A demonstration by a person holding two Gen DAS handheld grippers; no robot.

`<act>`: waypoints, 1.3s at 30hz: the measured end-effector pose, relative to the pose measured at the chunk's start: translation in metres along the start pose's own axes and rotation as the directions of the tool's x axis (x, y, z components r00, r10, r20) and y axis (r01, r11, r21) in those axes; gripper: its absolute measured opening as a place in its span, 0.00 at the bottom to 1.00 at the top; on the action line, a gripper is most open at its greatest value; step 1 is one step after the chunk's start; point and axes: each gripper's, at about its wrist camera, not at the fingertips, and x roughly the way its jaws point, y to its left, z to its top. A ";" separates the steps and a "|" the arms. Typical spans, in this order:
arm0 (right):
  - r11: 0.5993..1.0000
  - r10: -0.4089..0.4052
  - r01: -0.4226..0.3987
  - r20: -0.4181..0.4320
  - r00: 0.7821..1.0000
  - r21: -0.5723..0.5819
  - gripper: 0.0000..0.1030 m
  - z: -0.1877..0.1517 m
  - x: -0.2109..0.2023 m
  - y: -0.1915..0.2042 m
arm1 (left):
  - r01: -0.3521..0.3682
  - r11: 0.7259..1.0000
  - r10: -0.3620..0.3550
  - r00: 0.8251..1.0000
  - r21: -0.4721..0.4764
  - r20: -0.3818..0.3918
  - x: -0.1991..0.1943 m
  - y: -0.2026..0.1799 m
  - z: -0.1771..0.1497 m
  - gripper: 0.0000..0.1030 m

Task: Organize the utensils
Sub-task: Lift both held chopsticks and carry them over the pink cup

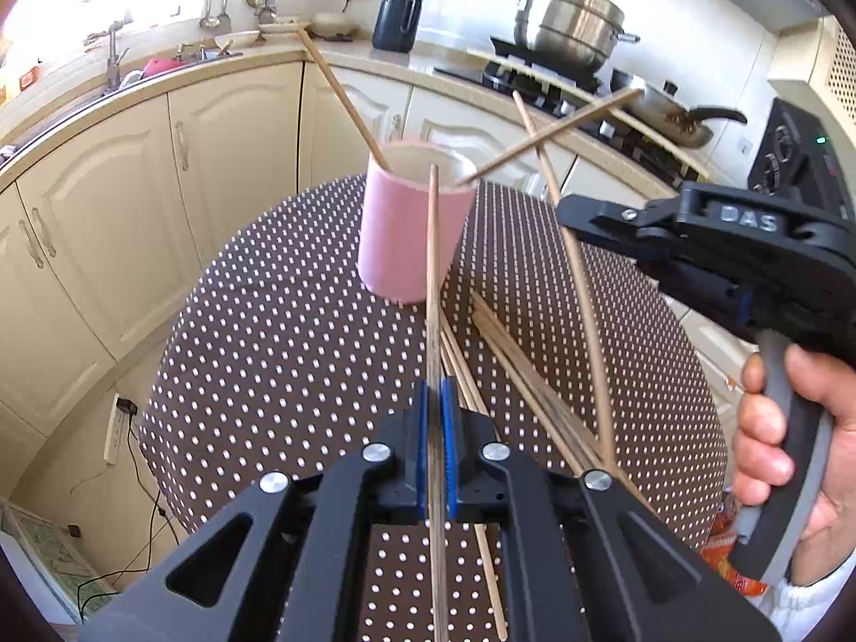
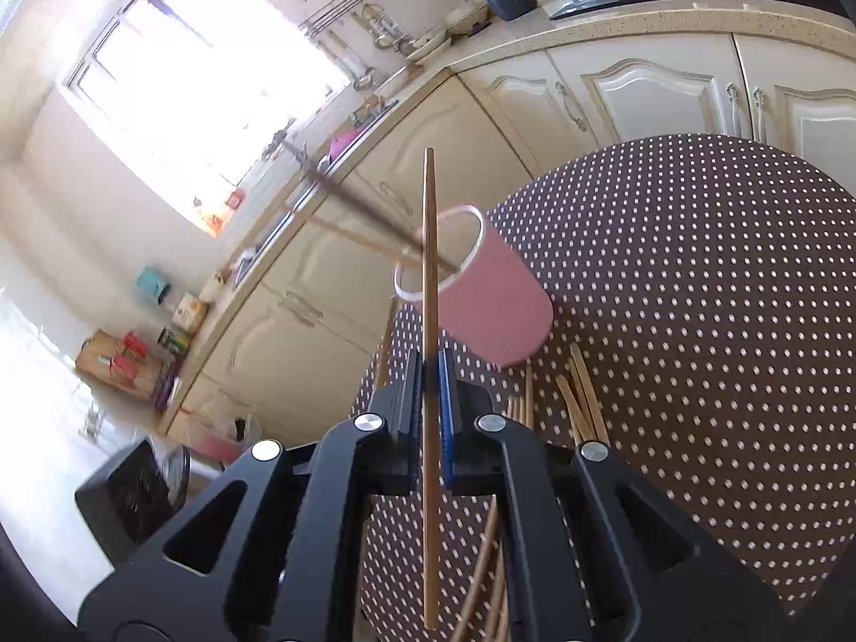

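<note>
two sticks already stand in the pink cup point(image 1: 412, 230) at the far side of the dotted table point(image 1: 278, 353). my left gripper point(image 1: 438, 417) is clenched on a stick point(image 1: 432, 267), and my right gripper point(image 2: 429, 401) is clenched on another point(image 2: 429, 267), both lifted near the cup. a pile point(image 1: 513, 374) lies on the near right, so most of the job is left, i'd say.

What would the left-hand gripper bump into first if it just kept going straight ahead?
Probably the pink cup. The left gripper, shut on a chopstick, points down toward it, and the chopstick's tip would likely get there first. Depth is hard to judge, so it might pass over the rim.
</note>
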 end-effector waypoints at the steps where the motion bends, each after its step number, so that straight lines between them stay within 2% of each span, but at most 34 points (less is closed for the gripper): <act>1: 1.000 0.001 -0.001 0.014 1.000 0.019 0.06 0.003 0.002 0.001 | 0.001 1.000 -0.001 1.000 -0.005 0.007 0.000 0.001 0.003 0.05; 5: 0.997 0.007 -0.013 0.087 0.996 0.078 0.06 0.010 0.005 0.004 | 0.009 1.000 -0.008 0.997 -0.019 0.083 -0.008 0.001 0.021 0.05; 8: 0.997 0.020 -0.030 0.146 0.989 0.070 0.06 0.016 0.005 0.012 | 0.034 0.999 -0.028 0.987 -0.036 0.157 -0.015 0.001 0.039 0.05; 11: 0.998 0.025 -0.035 0.188 0.982 0.050 0.06 0.026 0.009 0.018 | 0.048 0.998 -0.035 0.974 -0.051 0.223 -0.014 0.000 0.060 0.05; 18: 0.998 0.052 -0.060 0.225 0.973 0.028 0.06 0.049 0.027 0.011 | 0.086 0.990 -0.044 0.941 -0.112 0.336 0.003 0.010 0.107 0.05; 24: 0.997 0.070 -0.072 0.275 0.959 -0.003 0.06 0.068 0.038 0.006 | 0.084 0.990 -0.030 0.916 -0.117 0.400 0.024 0.014 0.140 0.05; 31: 0.992 0.088 -0.047 0.365 0.927 -0.121 0.06 0.087 0.041 0.013 | 0.111 0.987 -0.038 0.859 -0.113 0.510 0.037 0.016 0.161 0.05; 34: 0.984 0.093 -0.025 0.391 0.916 -0.177 0.06 0.093 0.045 0.017 | 0.096 0.991 -0.028 0.835 -0.095 0.549 0.043 0.013 0.166 0.05; 39: 0.970 0.100 0.003 0.412 0.906 -0.242 0.06 0.096 0.054 0.017 | 0.075 0.994 -0.017 0.813 -0.075 0.582 0.058 0.011 0.166 0.05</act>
